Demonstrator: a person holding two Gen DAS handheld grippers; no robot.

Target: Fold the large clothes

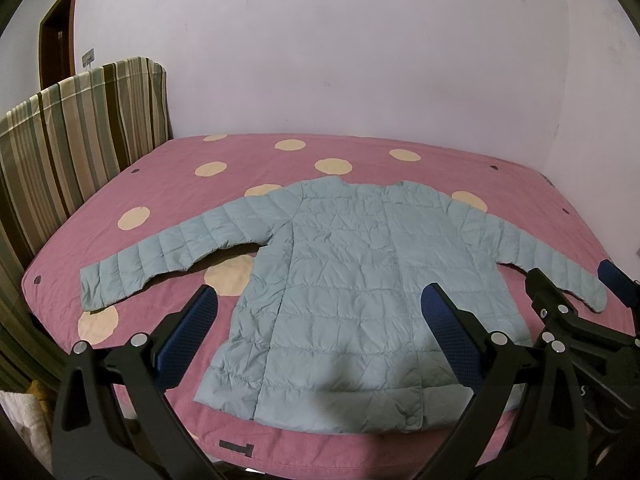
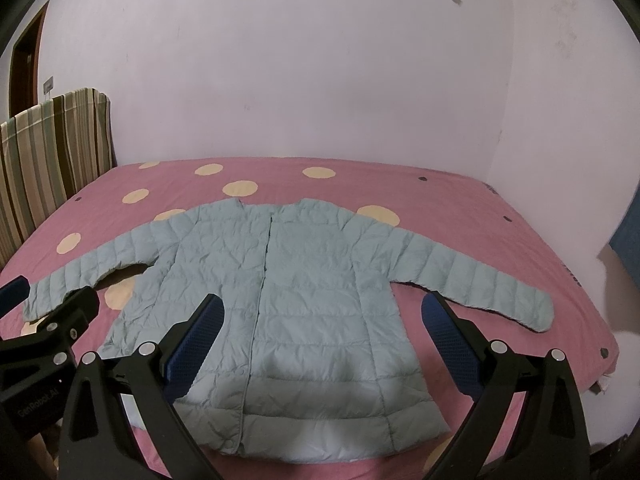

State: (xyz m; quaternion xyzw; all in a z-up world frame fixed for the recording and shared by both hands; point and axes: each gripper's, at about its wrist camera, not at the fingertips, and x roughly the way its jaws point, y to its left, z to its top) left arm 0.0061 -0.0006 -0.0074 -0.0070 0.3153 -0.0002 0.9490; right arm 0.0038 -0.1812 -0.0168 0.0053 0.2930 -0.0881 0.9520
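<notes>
Jacket (image 1: 352, 280) flat on bed (image 1: 168, 184), 0 folds done (sleeves spread left/right), left hand-held gripper (image 1: 316, 320) and right hand-held gripper (image 2: 320, 324) both spread, empty.

A home bedroom: a bed under a pink sheet with cream polka dots (image 1: 168, 176), striped fabric headboard (image 1: 80, 128), plain lilac walls (image 1: 320, 60).

White lettering reading "GenRobot.AI" runs along the black plastic body of the left gripper (image 2: 14, 298), seen at the lower left of the right gripper's view. Dark print on the pink polka-dot bedsheet (image 2: 460, 200), at its right edge beyond the right gripper (image 2: 322, 332), is too small to read.
</notes>
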